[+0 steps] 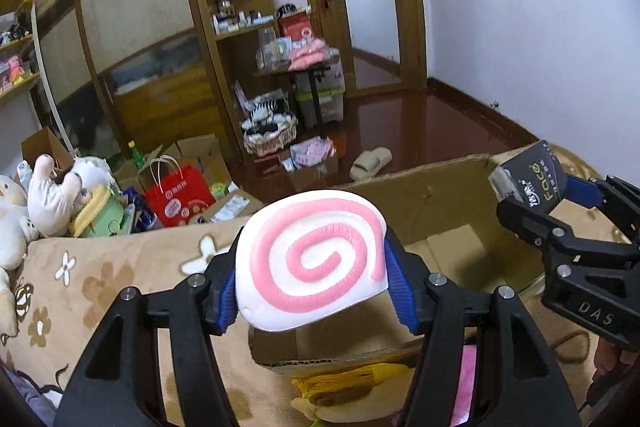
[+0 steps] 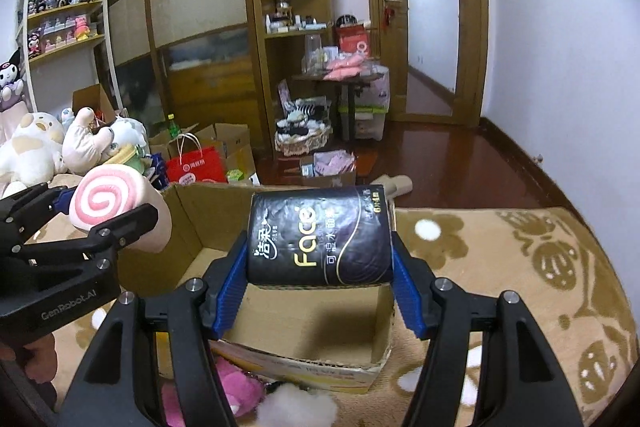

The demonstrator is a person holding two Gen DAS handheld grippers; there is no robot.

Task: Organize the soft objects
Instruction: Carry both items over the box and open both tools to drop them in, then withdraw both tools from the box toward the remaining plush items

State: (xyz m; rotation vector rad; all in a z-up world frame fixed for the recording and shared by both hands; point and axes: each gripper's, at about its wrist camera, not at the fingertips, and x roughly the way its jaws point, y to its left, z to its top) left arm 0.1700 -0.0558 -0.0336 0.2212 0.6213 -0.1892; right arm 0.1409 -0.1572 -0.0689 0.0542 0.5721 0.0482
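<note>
The left gripper pinches a white squishy roll with a pink spiral between its blue pads, holding it above the near-left edge of an open cardboard box. The right gripper clamps a dark pack of "Face" tissues from both sides, held over the box's opening. The part of the box's inside that shows is bare brown cardboard with only shadow on its floor.

The box sits on a tan blanket with a brown-and-white flower pattern. Just in front of the box lie a pink plush, a tuft of white stuffing and something yellow. Off to the left, a heap of white plush toys rests near a red paper bag. Beyond are dark wooden flooring, a wardrobe with shelves and a wooden door.
</note>
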